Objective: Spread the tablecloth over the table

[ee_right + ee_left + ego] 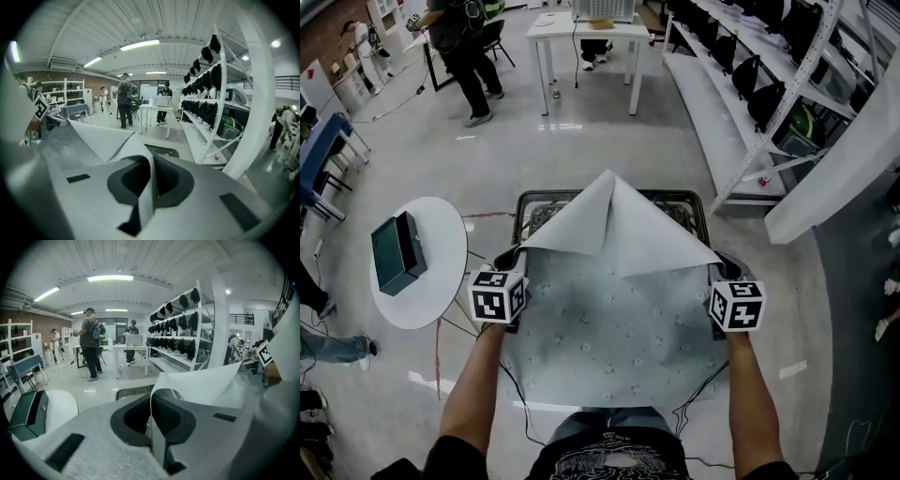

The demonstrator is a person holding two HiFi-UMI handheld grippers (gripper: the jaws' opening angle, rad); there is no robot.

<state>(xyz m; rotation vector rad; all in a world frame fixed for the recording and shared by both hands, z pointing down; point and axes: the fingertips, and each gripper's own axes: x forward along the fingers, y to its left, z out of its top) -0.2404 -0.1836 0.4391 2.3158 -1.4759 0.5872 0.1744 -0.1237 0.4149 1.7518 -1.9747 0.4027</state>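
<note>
Pale grey dotted tablecloth (609, 328), far corners folded back, over dark-rimmed worktop (581, 195); left gripper (516, 260) and right gripper (722, 264) jaws clamp its side edges.

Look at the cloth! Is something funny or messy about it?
Yes. The tablecloth isn't lying flat: its far part is flipped back over itself into a pale pointed flap, so far corners of the table are uncovered. The left gripper and right gripper each pinch a side edge.

The tablecloth (609, 328) hides nearly all of the table (581, 194); only its far rim shows. The bystander (464, 47), far left, is cut off at the shoulders.
</note>
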